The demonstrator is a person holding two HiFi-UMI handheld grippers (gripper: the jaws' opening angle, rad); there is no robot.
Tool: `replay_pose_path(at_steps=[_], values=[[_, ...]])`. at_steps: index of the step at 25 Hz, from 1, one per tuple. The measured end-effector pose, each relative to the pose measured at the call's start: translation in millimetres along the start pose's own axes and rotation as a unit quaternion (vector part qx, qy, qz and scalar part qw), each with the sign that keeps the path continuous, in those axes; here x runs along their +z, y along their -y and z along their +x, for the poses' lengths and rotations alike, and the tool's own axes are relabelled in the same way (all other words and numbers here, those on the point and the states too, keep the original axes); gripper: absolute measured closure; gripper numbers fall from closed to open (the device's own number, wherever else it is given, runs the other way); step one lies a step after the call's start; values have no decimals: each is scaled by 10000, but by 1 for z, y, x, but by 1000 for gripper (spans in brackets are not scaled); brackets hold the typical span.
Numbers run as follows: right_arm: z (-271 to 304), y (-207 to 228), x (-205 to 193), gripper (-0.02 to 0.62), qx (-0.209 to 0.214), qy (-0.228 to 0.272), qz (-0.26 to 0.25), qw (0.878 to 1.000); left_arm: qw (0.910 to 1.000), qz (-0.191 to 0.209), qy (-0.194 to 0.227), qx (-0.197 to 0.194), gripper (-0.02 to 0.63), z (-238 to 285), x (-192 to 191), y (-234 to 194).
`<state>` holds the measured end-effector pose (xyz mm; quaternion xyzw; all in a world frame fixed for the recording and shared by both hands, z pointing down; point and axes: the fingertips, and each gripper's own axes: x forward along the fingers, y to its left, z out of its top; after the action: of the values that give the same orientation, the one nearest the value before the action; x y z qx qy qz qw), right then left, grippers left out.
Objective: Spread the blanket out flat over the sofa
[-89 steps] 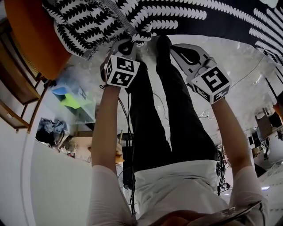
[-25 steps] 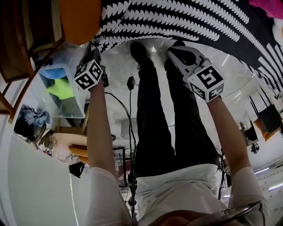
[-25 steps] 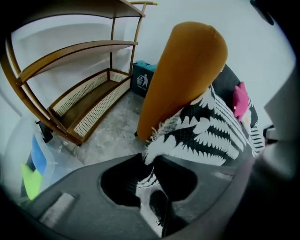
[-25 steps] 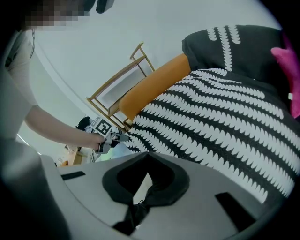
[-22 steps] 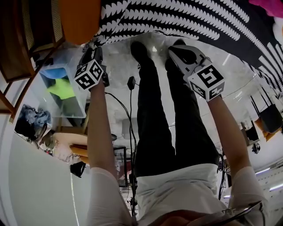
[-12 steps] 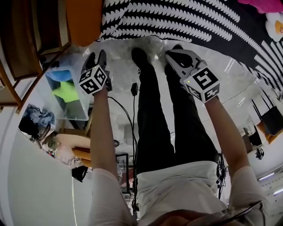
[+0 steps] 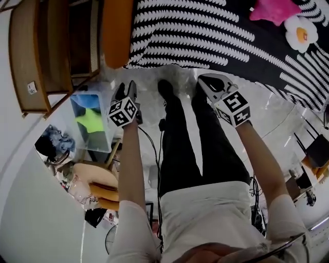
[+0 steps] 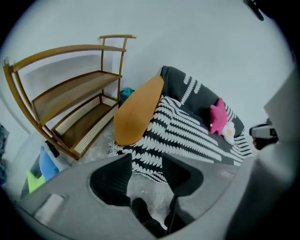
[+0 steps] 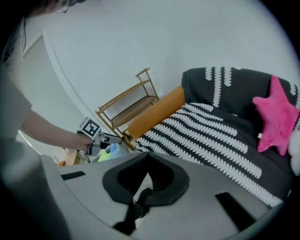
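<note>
The black blanket (image 7: 205, 36) with white leaf stripes lies spread over the sofa seat and back, its front edge hanging down to the floor. It also shows as the blanket (image 8: 187, 136) ahead of the left jaws and the blanket (image 9: 220, 136) ahead of the right. The sofa's orange armrest (image 7: 117, 31) stays bare at the left end. My left gripper (image 7: 126, 88) hangs above the floor in front of that armrest. Its jaws have just opened, and nothing is between them (image 8: 146, 161). My right gripper (image 7: 201, 79) hovers short of the blanket's front edge, shut and empty, its tips touching (image 9: 147, 157).
A wooden shelf (image 7: 46, 51) stands left of the sofa, with a clear box (image 7: 92, 120) of blue and green things in front of it. A pink star pillow (image 7: 275, 9) and a flower pillow (image 7: 299, 32) lie on the sofa's right part. The person's legs (image 7: 180, 144) stand between the grippers.
The left gripper was at the blanket's corner by the armrest; its jaws have opened and it has come away. Both grippers have risen and drawn back from the sofa.
</note>
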<state>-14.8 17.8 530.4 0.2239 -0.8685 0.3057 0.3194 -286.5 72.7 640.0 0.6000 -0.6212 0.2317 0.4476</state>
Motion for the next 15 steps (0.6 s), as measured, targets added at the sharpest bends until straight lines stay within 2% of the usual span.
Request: replay_pose_path(at_steps=[8,15], values=[[-95,-10,49,597,-318,31,101,9994,9994,-59,313,-123,405,-97,52,62],[-170,-22,109,597,-479,355,-95,9982,9964,259,691,-406,408,-178,112,121]])
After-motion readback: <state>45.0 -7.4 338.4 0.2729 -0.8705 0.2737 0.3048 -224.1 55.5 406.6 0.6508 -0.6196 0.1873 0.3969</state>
